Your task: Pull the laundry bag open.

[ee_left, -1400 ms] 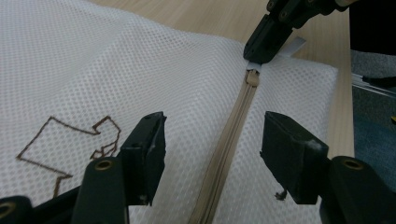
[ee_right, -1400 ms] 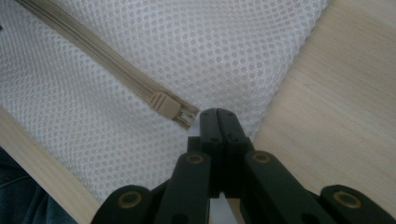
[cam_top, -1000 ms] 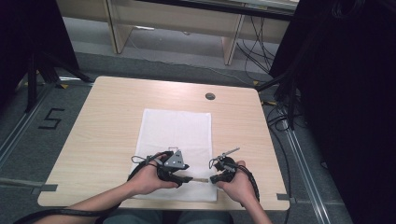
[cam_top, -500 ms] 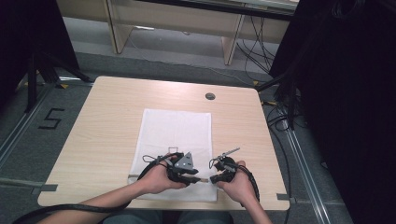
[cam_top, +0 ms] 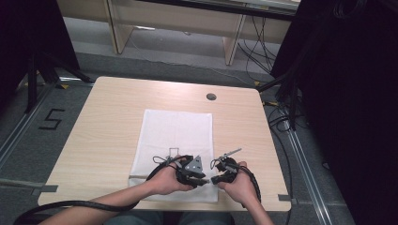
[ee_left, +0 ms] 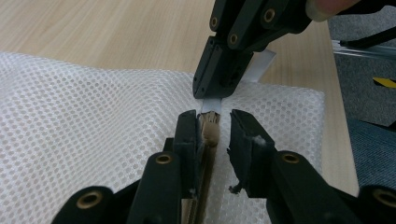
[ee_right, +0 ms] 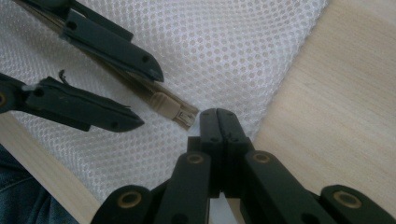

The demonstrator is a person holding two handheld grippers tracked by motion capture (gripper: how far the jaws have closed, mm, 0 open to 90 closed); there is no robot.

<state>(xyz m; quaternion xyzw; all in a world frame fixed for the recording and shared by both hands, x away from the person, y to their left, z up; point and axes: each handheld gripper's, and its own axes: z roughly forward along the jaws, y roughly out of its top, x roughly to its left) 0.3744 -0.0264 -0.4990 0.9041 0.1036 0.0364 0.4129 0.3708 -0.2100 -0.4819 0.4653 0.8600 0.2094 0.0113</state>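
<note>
On mesh bag, left gripper fingers narrowed around zipper slider.

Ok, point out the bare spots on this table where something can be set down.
Bare pale wooden table lies left of the white mesh bag, in a narrower strip right of it, and behind it around the round cable hole. The near edge is crowded: left gripper and right gripper meet over the bag's zipper end.

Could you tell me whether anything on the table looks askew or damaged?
Nothing stands out. The white mesh bag lies flat and square on the table, and its beige zipper slider sits between the left gripper jaws, looking intact.
</note>
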